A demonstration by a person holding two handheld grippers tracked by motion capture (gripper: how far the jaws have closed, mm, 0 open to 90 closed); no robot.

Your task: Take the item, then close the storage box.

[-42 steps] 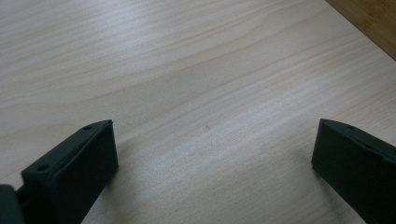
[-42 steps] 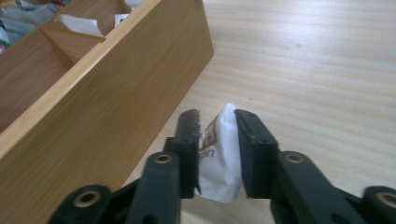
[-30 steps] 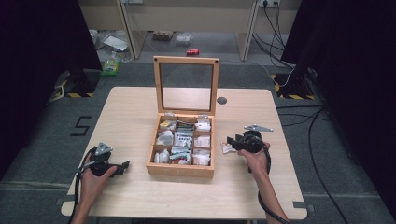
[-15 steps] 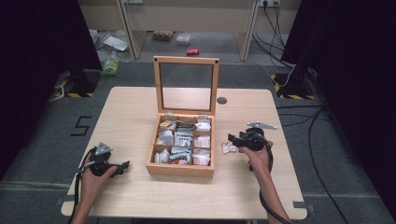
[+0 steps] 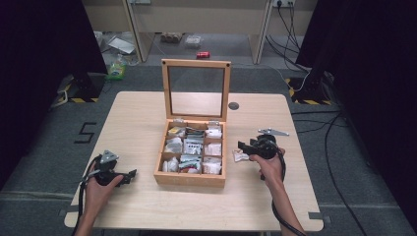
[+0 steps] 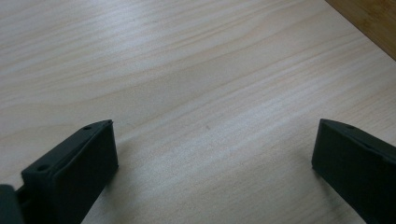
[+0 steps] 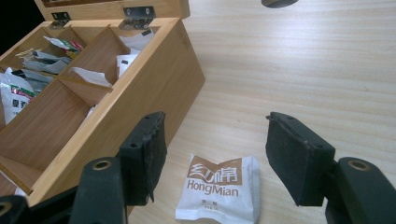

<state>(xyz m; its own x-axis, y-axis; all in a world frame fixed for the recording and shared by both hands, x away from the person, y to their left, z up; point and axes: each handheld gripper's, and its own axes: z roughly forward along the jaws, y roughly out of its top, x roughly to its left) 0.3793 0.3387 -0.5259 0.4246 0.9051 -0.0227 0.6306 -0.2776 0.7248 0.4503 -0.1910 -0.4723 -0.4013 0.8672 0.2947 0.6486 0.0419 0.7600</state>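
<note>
A wooden box [image 5: 193,178] with a raised glass lid [image 5: 196,91] stands mid-table, its compartments holding several small packets [image 5: 192,146]. A white and brown sachet [image 7: 219,187] marked HongMian lies flat on the table just right of the box [image 7: 154,79]; the sachet [image 5: 240,156] also shows from above. My right gripper [image 7: 215,154] hovers open over it, jaws on either side and apart from it. My left gripper [image 5: 129,175] rests open near the table's front left corner, its jaws [image 6: 210,158] over bare wood.
A dark round cable hole [image 5: 233,105] sits in the table behind the box. The table's front edge [image 5: 196,225] is close to both hands. Cables [image 5: 339,147] trail on the floor at the right, and clutter lies behind the table.
The right gripper has edged slightly left toward the sachet beside the box. The left gripper has stayed where it was.
</note>
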